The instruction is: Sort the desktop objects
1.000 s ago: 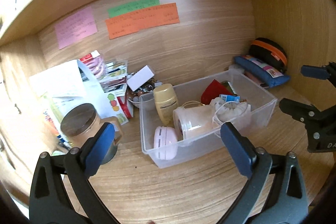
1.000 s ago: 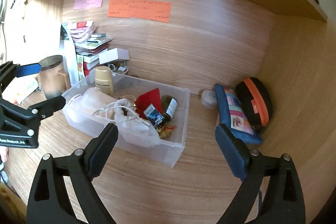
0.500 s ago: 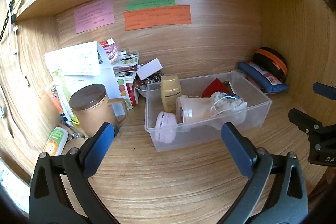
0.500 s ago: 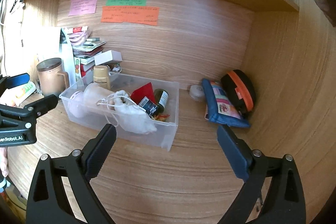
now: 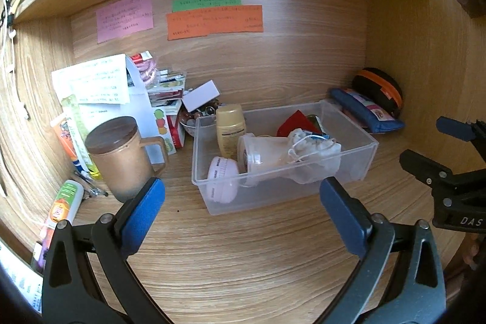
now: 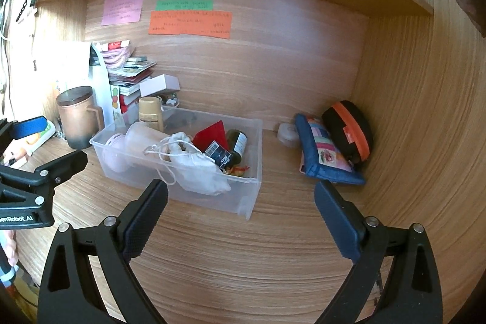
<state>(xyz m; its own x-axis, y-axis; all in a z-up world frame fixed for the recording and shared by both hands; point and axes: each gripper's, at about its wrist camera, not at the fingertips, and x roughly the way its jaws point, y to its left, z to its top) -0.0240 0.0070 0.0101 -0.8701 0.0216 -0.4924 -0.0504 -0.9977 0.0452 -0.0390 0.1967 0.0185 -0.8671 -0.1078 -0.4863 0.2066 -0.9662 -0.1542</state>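
Right gripper (image 6: 240,214) jaws stand wide apart, empty, above the desk (image 6: 243,263). Bin (image 6: 249,160) lies ahead-left; pouches (image 6: 322,151) ahead-right. Left gripper (image 6: 45,141) far left.

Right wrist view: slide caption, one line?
Open right claw faces a clear bin of sorted items; pouches against the side wall.

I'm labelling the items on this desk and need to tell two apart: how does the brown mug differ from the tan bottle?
The brown mug stands on the desk outside the clear bin; the tan bottle stands inside the bin, in its back left corner. The mug has a side handle and a flat dark lid; the bottle has none and wears a rounded cap. The mug looks wider. Both stand upright.
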